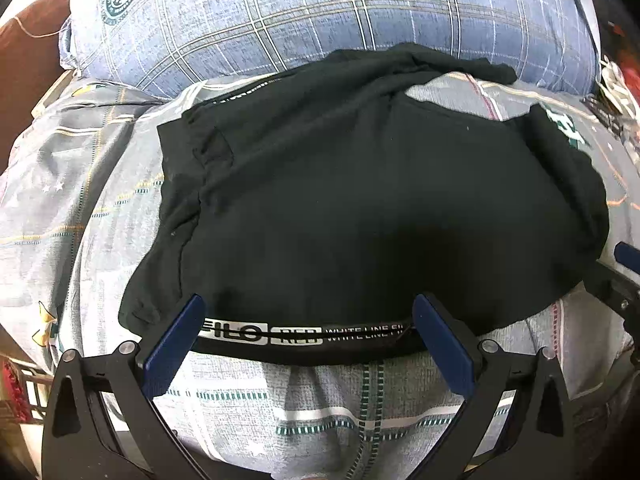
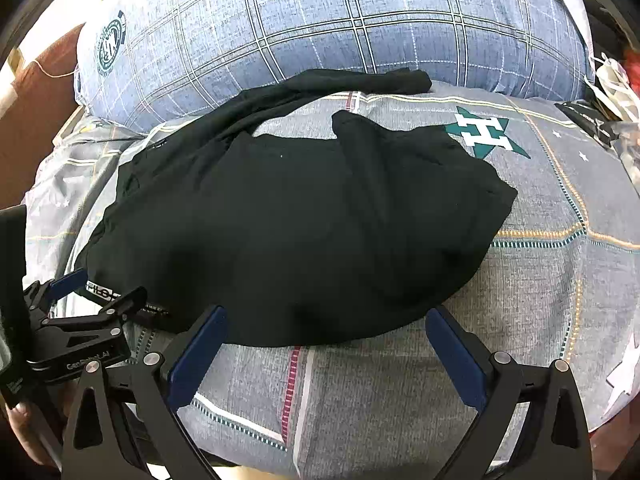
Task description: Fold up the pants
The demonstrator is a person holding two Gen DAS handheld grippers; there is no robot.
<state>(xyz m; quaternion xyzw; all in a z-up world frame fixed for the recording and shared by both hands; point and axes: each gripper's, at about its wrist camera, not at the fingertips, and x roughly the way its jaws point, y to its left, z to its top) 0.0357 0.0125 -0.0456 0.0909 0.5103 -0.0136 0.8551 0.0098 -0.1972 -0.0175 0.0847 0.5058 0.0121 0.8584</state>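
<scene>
Dark green-black pants [image 1: 360,200] lie partly folded on a grey patterned bed cover [image 1: 320,408], their lettered waistband [image 1: 296,334] at the near edge. One leg trails up toward the pillow. My left gripper [image 1: 308,316] is open, its blue fingers straddling the waistband without holding it. In the right wrist view the pants [image 2: 288,232] fill the middle, and my right gripper [image 2: 324,324] is open at their near edge, empty. The left gripper also shows there at the left [image 2: 96,292], at the waistband [image 2: 100,290].
A big blue plaid pillow [image 1: 320,12] lies beyond the pants, also in the right wrist view [image 2: 328,16]. A green star logo [image 2: 482,132] marks the cover at right. Clutter sits at the far right edge [image 2: 612,92]. A brown surface [image 1: 28,60] lies left.
</scene>
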